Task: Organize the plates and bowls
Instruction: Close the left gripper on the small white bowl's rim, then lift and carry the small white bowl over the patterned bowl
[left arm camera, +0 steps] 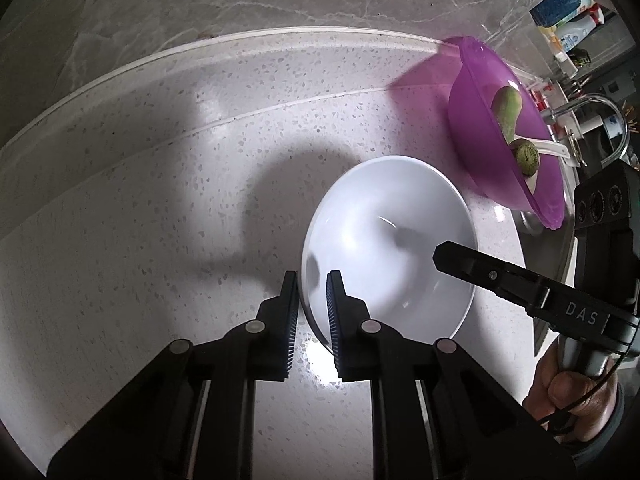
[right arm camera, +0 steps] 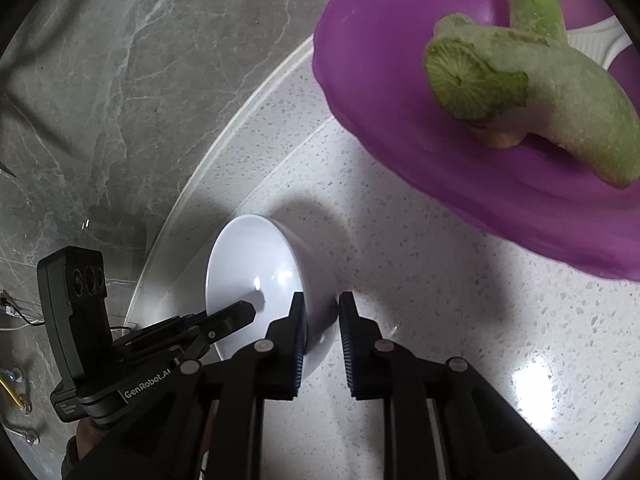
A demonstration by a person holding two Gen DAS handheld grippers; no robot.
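the left gripper (left arm camera: 313, 280) is clamped on the near rim of the white bowl (left arm camera: 384, 240), one finger inside, one outside. the right gripper (right arm camera: 323, 304) is closed on the opposite rim the same way. the bowl is seen empty, on the speckled counter (left arm camera: 140, 200). just beside it, a purple bowl (left arm camera: 480, 128) is filled with green vegetables (right arm camera: 520, 80) and a white spoon (left arm camera: 548, 148).

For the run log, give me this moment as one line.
left gripper: shut on white bowl rim | right gripper: shut on opposite rim | purple bowl: beside, holds vegetables
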